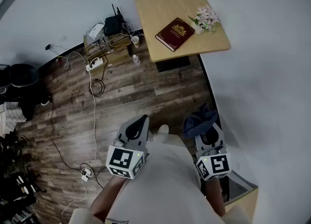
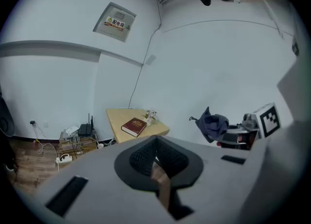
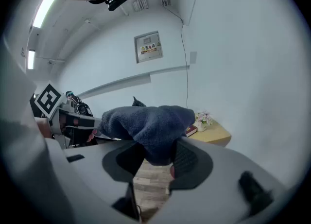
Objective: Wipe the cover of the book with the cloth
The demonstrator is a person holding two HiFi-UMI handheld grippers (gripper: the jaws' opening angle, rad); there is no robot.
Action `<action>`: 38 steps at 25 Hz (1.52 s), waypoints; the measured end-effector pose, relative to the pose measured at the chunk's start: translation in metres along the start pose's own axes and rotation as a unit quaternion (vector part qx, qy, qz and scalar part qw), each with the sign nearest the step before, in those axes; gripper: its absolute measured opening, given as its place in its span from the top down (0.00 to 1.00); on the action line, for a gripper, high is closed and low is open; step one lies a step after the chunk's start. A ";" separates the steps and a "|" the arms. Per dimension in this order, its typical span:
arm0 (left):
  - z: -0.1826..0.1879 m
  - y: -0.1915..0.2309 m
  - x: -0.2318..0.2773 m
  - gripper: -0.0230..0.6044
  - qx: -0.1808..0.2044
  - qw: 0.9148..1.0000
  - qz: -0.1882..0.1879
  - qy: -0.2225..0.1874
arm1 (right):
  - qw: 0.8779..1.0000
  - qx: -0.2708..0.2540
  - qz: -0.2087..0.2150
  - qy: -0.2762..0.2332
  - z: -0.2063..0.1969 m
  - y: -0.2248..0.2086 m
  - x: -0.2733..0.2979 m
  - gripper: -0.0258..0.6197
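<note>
R tool [image 3: 158, 157] grips cloth [image 3: 146, 126]; L tool [image 2: 156, 152] seems closed, empty; both low nr torso [image 1: 165, 179].

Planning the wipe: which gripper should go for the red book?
Right. The right gripper clamps the dark blue cloth; the left gripper is shut and empty. Both are far from the dark red hardcover book.

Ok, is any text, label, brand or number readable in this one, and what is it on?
Nothing can be quoted with confidence.
Wall panel: label with red characters and a small symbol, too small and blurred to read.
Book: gold emblem and lettering on the dark red cover, too small to read.
Marker cubes: black-and-white square patterns only, no words or numbers.
</note>
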State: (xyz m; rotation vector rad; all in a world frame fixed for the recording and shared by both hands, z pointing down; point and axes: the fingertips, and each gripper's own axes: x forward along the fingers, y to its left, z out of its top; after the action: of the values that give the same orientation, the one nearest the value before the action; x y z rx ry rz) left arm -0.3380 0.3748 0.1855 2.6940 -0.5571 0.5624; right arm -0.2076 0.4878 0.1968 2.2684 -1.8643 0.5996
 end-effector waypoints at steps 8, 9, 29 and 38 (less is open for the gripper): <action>0.000 -0.008 0.004 0.95 0.001 1.000 -0.008 0.000 | 1.000 0.003 -0.003 -0.002 0.000 -0.002 -0.003 0.73; 0.000 -0.010 0.004 0.95 0.002 1.000 -0.009 0.001 | 1.000 0.006 -0.003 -0.005 0.000 -0.004 -0.004 0.73; 0.002 0.004 0.095 0.95 -0.010 0.998 -0.046 0.036 | 0.997 0.049 -0.047 0.026 -0.009 -0.067 0.047 0.73; 0.083 0.076 0.229 0.95 -0.063 0.997 -0.038 0.028 | 0.998 -0.006 -0.017 0.063 0.065 -0.126 0.186 0.73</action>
State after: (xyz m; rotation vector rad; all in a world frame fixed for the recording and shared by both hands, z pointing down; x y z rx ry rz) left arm -0.1518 0.2061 0.2321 2.5600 -0.4571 0.5608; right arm -0.0441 0.3232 0.2282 2.1964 -1.7616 0.7066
